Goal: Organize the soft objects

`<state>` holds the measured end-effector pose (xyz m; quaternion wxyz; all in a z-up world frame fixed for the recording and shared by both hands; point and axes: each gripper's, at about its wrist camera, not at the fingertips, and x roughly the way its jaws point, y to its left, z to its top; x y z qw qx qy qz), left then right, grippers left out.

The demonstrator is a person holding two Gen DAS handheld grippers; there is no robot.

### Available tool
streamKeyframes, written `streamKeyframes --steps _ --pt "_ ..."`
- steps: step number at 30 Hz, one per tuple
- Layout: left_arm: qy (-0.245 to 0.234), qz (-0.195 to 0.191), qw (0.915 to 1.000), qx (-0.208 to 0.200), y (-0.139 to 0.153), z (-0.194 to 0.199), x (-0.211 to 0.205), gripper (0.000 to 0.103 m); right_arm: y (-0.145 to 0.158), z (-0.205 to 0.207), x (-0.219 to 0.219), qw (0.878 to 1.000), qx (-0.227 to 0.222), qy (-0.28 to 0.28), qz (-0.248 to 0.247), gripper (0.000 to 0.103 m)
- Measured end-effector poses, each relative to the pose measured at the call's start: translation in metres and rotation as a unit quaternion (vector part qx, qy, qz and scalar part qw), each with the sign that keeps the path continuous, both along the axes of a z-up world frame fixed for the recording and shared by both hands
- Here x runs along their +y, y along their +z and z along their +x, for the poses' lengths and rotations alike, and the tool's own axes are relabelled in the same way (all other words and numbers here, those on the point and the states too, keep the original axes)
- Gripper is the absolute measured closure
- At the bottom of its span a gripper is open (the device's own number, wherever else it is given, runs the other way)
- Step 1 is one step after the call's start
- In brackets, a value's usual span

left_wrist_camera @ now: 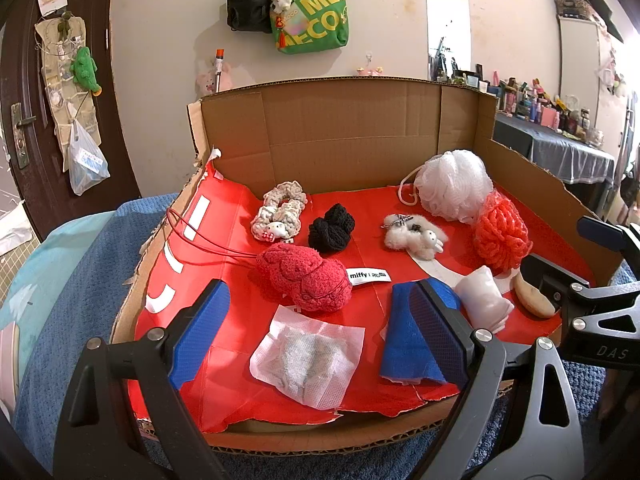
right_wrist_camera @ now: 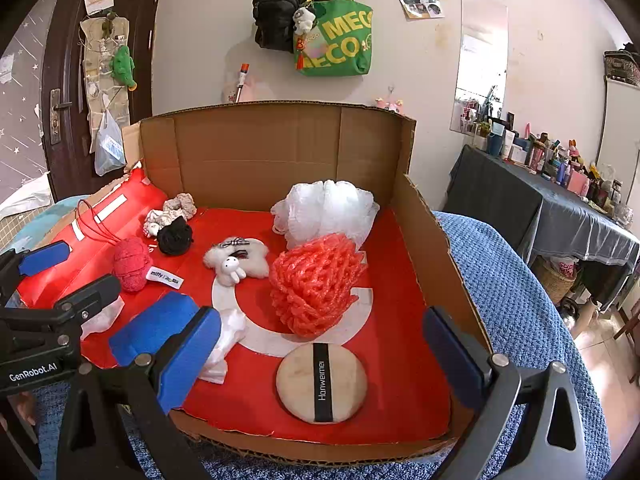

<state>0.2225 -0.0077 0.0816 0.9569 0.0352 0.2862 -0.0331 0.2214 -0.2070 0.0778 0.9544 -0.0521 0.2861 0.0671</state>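
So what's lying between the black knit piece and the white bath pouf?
The small white fluffy toy lies between the black knit piece and the white bath pouf, touching neither, with red liner around it. The left wrist view shows this best.

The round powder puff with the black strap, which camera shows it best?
The right wrist view. There the powder puff lies whole and unobstructed near the box's front edge, its black strap readable. In the left wrist view only a tan sliver shows at the right, mostly hidden behind the right gripper.
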Motion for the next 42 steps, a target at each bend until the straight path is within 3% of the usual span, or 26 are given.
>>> streamKeyframes --steps 29,37,40,42 --pt "-0.002 -0.004 1.0000 -0.007 0.003 -0.003 -0.001 0.011 0.001 -0.001 0.000 1.000 -0.005 0.000 0.003 0.000" --pt "-0.001 -0.029 0.9991 -0.031 0.034 -0.042 0.006 0.011 0.032 -0.038 -0.002 0.999 -0.035 0.006 0.022 0.000" --pt "-0.004 -0.033 0.9989 -0.032 0.042 -0.062 0.006 0.002 0.043 -0.059 -0.001 0.999 -0.042 0.007 0.021 0.000" --pt "-0.003 -0.036 0.9989 -0.030 0.045 -0.073 0.007 0.002 0.046 -0.073 -0.001 0.999 -0.039 0.001 0.014 0.000"
